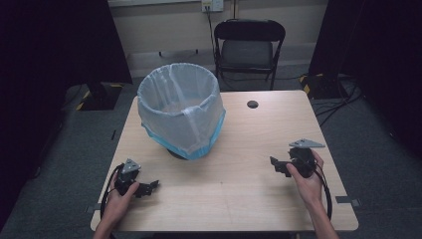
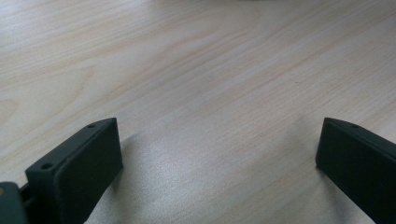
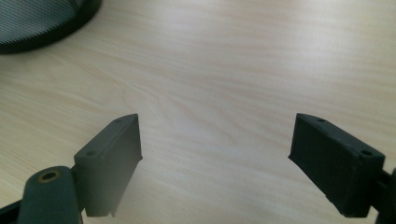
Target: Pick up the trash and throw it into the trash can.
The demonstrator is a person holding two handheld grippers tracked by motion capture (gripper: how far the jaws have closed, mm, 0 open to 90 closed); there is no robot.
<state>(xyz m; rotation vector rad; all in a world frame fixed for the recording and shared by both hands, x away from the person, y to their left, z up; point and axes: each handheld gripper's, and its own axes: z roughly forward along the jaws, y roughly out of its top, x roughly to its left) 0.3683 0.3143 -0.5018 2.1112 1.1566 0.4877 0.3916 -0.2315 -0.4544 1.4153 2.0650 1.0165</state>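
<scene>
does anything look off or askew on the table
Yes: the bin leans toward the table's left edge rather than standing upright, its bag hanging loosely down the outside. Nothing is spilled or visibly damaged. The left gripper and right gripper are both open, low over bare wood.

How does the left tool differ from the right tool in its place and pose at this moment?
The left tool lies near the table's front left corner; the right tool sits farther from the front edge, on the right side. The left tool points right, the right tool points left, toward each other. In the right gripper view a black mesh base appears ahead. Both are open and hold nothing.
</scene>
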